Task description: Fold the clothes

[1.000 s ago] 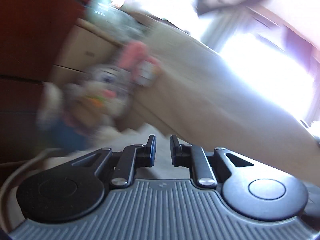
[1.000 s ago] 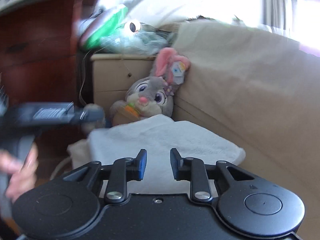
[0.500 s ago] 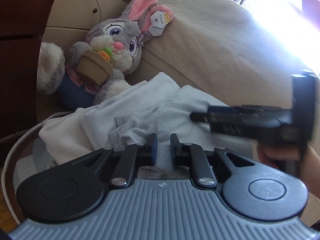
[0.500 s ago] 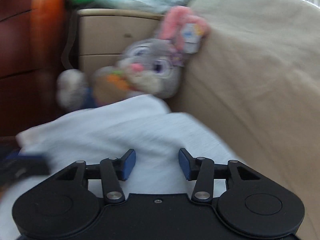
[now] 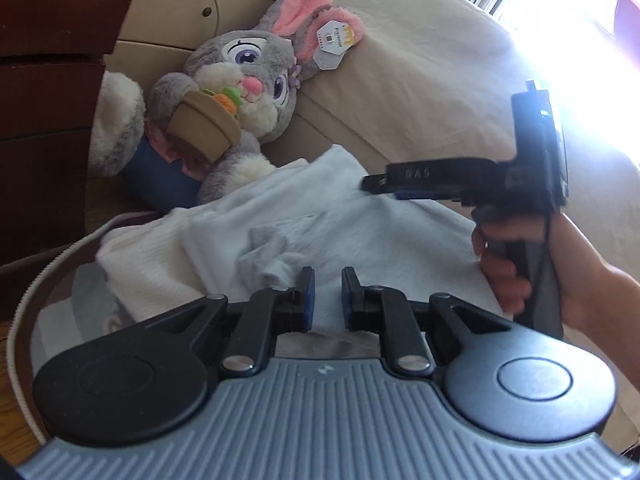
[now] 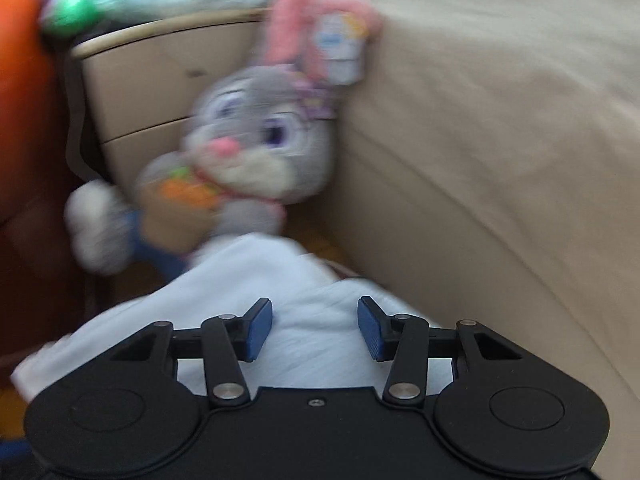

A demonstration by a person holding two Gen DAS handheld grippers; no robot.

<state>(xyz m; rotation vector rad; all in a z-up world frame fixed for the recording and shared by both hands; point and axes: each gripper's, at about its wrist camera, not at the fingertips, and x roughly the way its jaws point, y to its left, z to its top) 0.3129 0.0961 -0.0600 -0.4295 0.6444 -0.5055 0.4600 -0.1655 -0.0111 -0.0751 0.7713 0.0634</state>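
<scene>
- Left hand-held gripper [image 5: 326,294]: seen from its own wrist camera, low over the near edge of the clothes. The jaws stand a narrow gap apart, with nothing clamped between them; pale cloth shows through the gap, beyond the tips.
- Right hand-held gripper [image 6: 315,328]: jaws wide apart, blue pads [image 6: 256,330] facing each other, nothing between them but the white cloth lying underneath. In the left wrist view it enters from the right, held level above the pile by a bare hand [image 5: 520,264] wrapped round its grip.
- Clothes [image 5: 340,224]: a loose heap of white and pale grey garments, unfolded, lying in front of both grippers. A crumpled grey piece [image 5: 268,256] sits on top, just beyond the left fingertips; a ribbed white piece [image 5: 144,264] spreads to the left of it.
- Plush rabbit [image 5: 240,92]: grey, pink-lined ears, a paper tag on one ear, holding a toy pot with a carrot. It leans between the bedside cabinet and the mattress, just behind the heap; one paw touches the cloth's far edge.
- Bedside cabinet [image 5: 168,16]: cream, two drawers, a cord hanging down its front.
- Mattress [image 5: 420,80]: covered in beige sheeting, rising to the right of the pile.
- Right wrist view: blurred throughout.
</scene>
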